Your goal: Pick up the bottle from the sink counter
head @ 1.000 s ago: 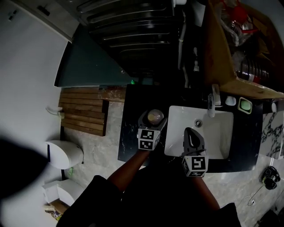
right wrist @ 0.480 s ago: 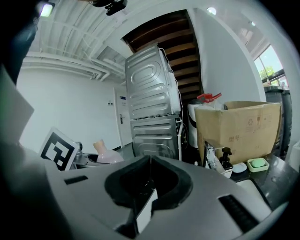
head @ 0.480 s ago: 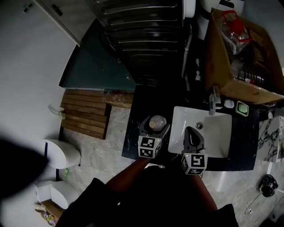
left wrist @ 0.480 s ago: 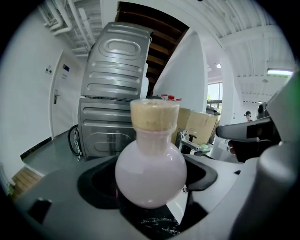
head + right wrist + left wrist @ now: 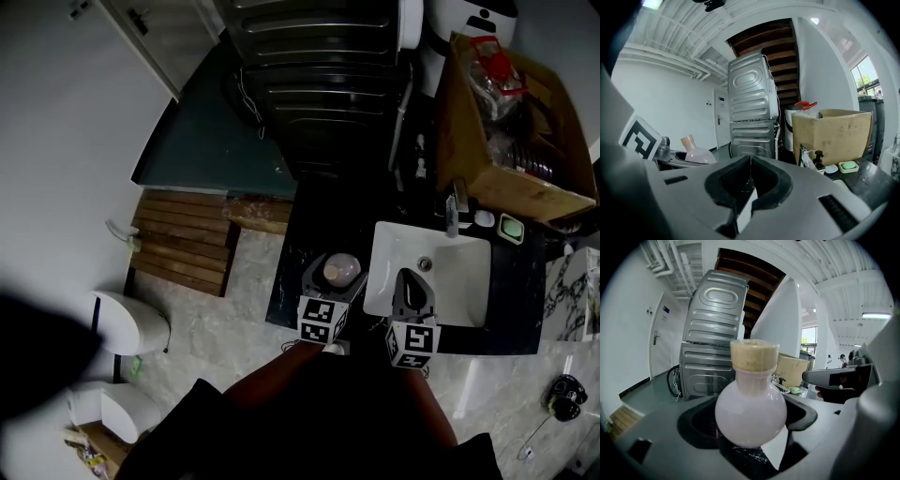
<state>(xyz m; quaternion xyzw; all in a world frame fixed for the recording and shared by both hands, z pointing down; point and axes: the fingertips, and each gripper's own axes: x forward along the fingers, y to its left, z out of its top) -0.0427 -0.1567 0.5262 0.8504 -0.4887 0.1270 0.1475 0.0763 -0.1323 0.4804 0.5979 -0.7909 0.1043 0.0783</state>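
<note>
A round pale pink bottle (image 5: 751, 411) with a tan stopper sits between the jaws of my left gripper (image 5: 751, 430), which is shut on its body. In the head view the bottle (image 5: 341, 270) hangs over the black counter (image 5: 292, 272) just left of the sink, inside the left gripper (image 5: 336, 274). My right gripper (image 5: 412, 287) hovers over the front of the white sink basin (image 5: 457, 274), its jaws shut with nothing between them. From the right gripper view the bottle (image 5: 696, 152) shows to the left, with the right gripper (image 5: 750, 180) in front.
A faucet (image 5: 453, 210) and a green soap dish (image 5: 513, 227) stand behind the basin. A cardboard box (image 5: 506, 131) fills the back right. Stacked metal appliances (image 5: 314, 66) stand behind the counter. A wooden slat mat (image 5: 183, 246) lies on the floor at left.
The left gripper has drawn back toward the counter's front edge with the bottle in it. The right gripper stays over the basin.
</note>
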